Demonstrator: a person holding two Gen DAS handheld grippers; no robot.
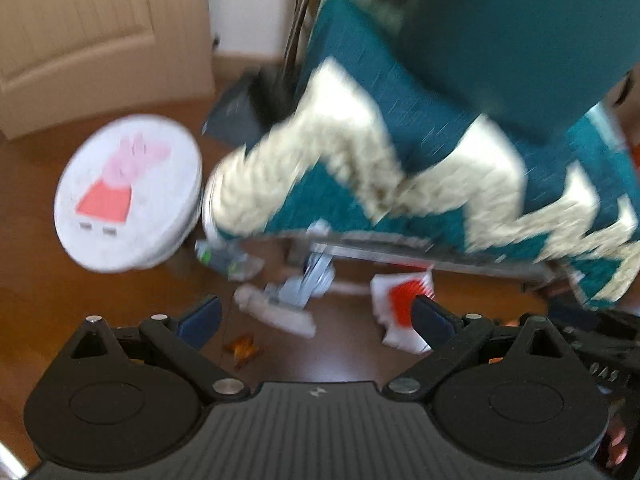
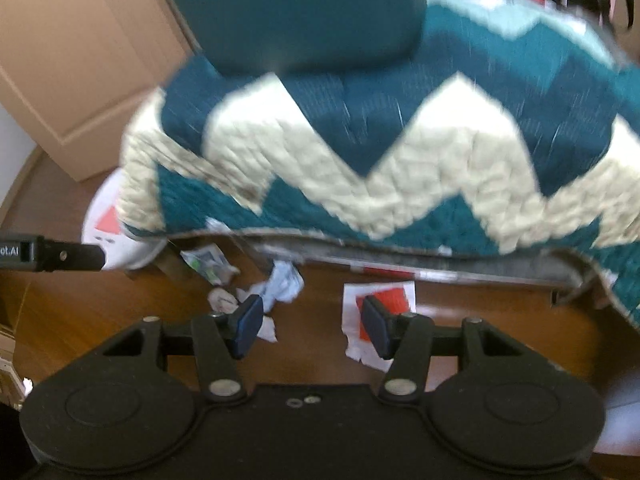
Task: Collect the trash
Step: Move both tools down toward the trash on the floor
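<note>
- Scraps of trash lie on the wooden floor (image 2: 312, 356) at the bed's edge: a crumpled pale-blue paper (image 2: 285, 282), a red-and-white paper (image 2: 382, 300), a green-printed wrapper (image 2: 206, 260) and a small orange scrap (image 1: 242, 348).
- The left gripper (image 1: 316, 316) tilts steeply down over them, jaws spread wide, nothing between.
- The right gripper (image 2: 312, 322) also angles down, jaws apart and empty.
- A teal zigzag quilt (image 2: 400, 152) drapes above.
- A round stool (image 1: 128, 192) bears a pink cartoon pig.
- Any writing is too blurred to read.

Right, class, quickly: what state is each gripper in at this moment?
Left gripper: open wide, holding nothing.
Right gripper: open, nothing between its fingers.
</note>
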